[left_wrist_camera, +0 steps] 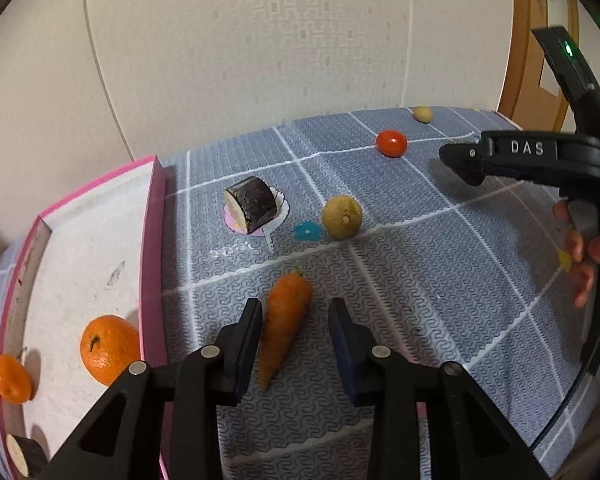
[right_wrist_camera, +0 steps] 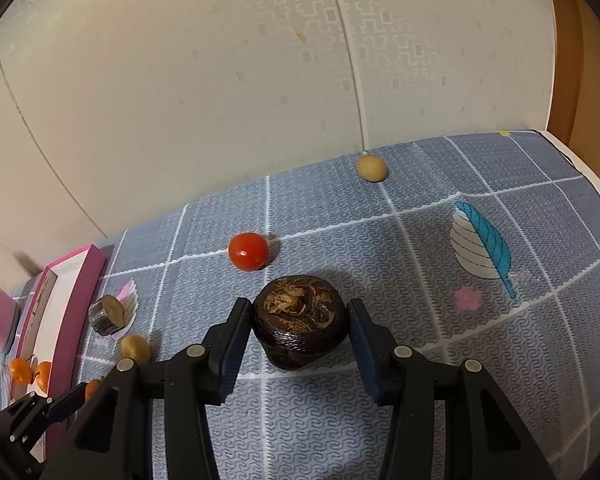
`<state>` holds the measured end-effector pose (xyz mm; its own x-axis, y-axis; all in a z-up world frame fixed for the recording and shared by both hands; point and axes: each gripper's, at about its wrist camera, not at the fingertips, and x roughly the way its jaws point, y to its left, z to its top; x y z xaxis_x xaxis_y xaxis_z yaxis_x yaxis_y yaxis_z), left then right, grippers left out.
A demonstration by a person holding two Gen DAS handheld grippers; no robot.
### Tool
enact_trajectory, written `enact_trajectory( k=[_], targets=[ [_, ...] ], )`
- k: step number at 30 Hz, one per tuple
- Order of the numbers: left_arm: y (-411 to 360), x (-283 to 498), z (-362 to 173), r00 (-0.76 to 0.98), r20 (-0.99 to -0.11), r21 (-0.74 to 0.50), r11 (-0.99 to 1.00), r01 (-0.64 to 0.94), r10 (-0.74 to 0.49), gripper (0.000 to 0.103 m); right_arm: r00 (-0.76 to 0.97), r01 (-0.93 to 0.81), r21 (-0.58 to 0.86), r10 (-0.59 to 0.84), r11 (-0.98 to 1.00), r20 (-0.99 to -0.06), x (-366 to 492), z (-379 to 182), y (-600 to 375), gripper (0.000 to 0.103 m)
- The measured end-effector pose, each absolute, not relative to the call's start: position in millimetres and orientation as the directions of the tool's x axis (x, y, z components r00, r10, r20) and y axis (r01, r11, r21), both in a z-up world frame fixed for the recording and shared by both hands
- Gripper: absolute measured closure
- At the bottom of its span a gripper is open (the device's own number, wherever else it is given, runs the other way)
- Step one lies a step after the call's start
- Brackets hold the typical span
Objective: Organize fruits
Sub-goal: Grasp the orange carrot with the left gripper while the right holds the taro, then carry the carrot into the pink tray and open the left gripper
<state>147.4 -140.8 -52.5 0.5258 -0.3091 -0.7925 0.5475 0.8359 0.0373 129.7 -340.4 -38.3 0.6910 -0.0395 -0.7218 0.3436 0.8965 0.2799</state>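
Left gripper: black two-finger tool, jaws spread, straddling an orange tapered carrot that lies on the blue-grey patterned tablecloth. Left pad touches or nearly touches the carrot; a gap shows at the right pad. Not clamped.

Right gripper: jaws on either side of a dark brown round fruit with a dried, fibrous top. Left pad touches the fruit; right pad just beside it, contact cannot be told. Fruit rests on the cloth.

Pink-walled shallow box with white floor sits at the cloth's left edge. Inside: a round orange mandarin near the right wall, a second mandarin against the left wall, and a dark-skinned cut cylinder piece at the near corner.

On the cloth, mid-area: another dark-skinned cut cylinder just right of the box, a yellow-brown round fruit near it. Toward the far edge: a red tomato and a small pale-yellow ball, well apart.
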Motion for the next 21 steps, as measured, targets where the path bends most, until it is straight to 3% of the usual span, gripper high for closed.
enact_trajectory(
  k=[3, 6, 21],
  targets=[
    [-140, 147, -51, 0.536, -0.789, 0.050, 0.838, 0.543, -0.300, 0.084, 0.690, 0.339, 0.279, -0.036, 0.898, -0.723, 131, -39, -339, 0.054],
    [-134, 147, -48, 0.509, -0.787, -0.019, 0.837, 0.546, -0.349, 0.084, 0.692, 0.336, 0.276, -0.037, 0.900, -0.721, 130, -37, -340, 0.054],
    [-98, 150, -15, 0.577, -0.694, -0.125, 0.861, 0.493, -0.431, 0.084, 0.686, 0.338, 0.267, -0.042, 0.902, -0.726, 133, -38, -335, 0.054]
  ],
)
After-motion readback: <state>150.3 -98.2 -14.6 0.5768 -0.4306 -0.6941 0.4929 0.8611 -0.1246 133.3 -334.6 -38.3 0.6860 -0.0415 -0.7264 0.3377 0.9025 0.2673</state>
